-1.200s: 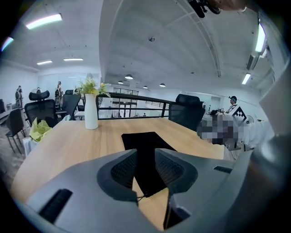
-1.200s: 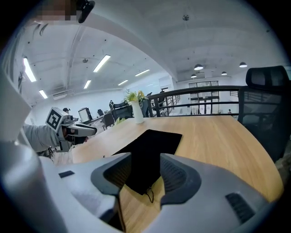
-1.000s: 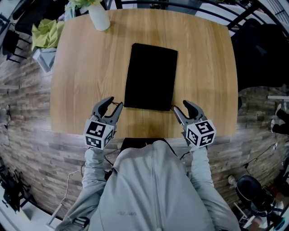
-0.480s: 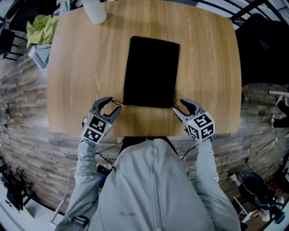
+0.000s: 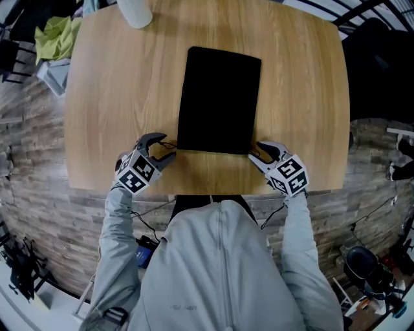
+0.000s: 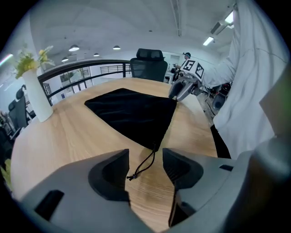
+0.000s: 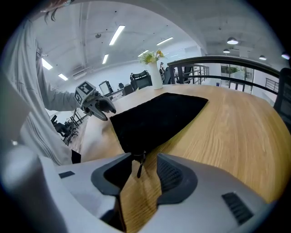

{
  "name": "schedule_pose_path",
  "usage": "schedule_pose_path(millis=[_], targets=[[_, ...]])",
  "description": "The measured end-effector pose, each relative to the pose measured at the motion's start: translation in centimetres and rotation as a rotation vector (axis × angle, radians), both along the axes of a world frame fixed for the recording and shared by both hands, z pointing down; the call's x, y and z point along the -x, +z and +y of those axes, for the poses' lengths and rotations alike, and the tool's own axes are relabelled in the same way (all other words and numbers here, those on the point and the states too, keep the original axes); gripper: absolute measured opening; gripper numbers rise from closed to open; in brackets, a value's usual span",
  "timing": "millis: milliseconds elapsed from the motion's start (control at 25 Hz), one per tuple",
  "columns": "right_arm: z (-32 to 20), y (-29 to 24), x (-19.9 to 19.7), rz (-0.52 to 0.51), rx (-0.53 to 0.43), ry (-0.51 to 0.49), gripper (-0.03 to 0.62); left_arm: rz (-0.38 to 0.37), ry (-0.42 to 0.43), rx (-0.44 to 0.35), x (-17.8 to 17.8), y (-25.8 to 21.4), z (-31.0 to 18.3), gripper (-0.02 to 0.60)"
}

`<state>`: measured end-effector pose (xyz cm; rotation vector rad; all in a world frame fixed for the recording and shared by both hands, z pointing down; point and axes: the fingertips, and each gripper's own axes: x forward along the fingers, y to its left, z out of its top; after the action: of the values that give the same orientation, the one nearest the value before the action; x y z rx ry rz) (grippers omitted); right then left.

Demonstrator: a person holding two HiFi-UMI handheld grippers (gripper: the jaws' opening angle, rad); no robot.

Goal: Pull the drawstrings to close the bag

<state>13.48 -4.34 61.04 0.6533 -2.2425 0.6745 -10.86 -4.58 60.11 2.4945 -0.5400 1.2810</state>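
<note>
A flat black bag (image 5: pixel 220 100) lies in the middle of the wooden worktop (image 5: pixel 110 97), its long sides running from 12 to 6 o'clock in the head view and its near short edge toward the person. The left tool (image 5: pixel 164 149) sits at the bag's 7 o'clock corner and the right tool (image 5: pixel 258 154) at its 5 o'clock corner, both low over the wood and pointing inward at the corners. In the left gripper view the left tool's jaws stand wide apart, having just been opening. The left drawstring (image 6: pixel 144 164) runs out of the bag's corner and lies on the wood between them, its knotted end nearer the jaw at 9 o'clock, with neither pad pressing on it. In the right gripper view the right tool's jaws are also apart, with a somewhat narrower gap. The short right drawstring (image 7: pixel 139 164) sticks out of the bag's corner into that gap, close to the jaw at 9 o'clock, and is not clamped. A white vase (image 5: pixel 134 11) stands at the worktop's 11 o'clock edge, well apart from the bag. A yellow-green cloth (image 5: pixel 55 37) lies off the worktop beyond its 10 o'clock corner.
</note>
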Motion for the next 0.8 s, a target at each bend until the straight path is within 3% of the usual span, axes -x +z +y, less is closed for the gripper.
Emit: schedule_pose_path(millis=[320,600,800], targets=[[0.4,0.8,0.4,-0.010,0.034,-0.094,0.135,-0.111,0.115,-0.027,0.0,2.0,0.6,0.233],[0.6,1.6,0.7,0.007,0.049,-0.112,0.088,-0.089,0.157,0.007,-0.4,2.3,1.1,0.187],[1.0,1.6,0.5,0.015,0.044,-0.111,0.052,-0.055,0.117,0.024,-0.4,2.1,1.0,0.167]])
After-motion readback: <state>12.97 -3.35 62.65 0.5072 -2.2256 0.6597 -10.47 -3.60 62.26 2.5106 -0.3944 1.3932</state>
